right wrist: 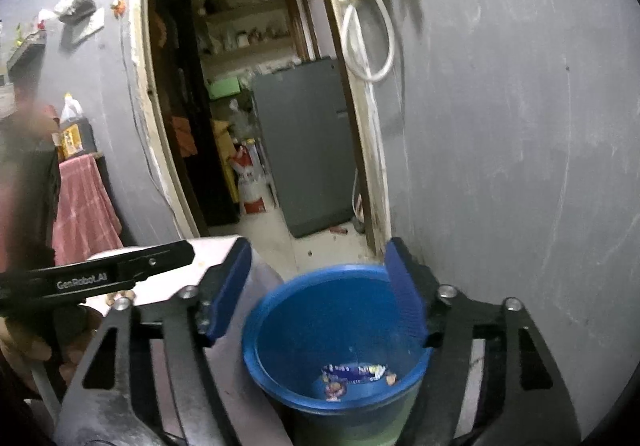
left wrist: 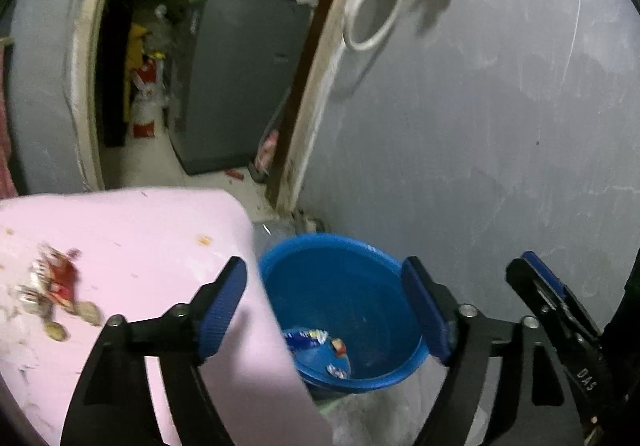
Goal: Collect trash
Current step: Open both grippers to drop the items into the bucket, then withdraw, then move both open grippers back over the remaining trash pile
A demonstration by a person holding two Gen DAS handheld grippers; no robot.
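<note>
**Over the bin, both grippers empty**

Above the blue bin [left wrist: 344,310] I hold my left gripper [left wrist: 326,310] and right gripper [right wrist: 318,290] side by side, each with its jaws spread wide and nothing between the pads. I have them here because the bin's mouth sits straight below, so anything let go would fall inside and not on the floor. Wrappers [right wrist: 352,374] already lie at the bottom, a blue printed one and a few small scraps.

The bin stands on the floor against the grey wall [left wrist: 500,106], just beside the corner of the pink counter [left wrist: 160,246]. That placing suits me, I think: a short swing from counter to bin.

More trash [left wrist: 56,286] is left on the counter, well to the left of my left gripper: a red and silver crumpled wrapper with some pale round bits beside it, too blurred to name. I judge the job part done, and that heap comes next.
</note>
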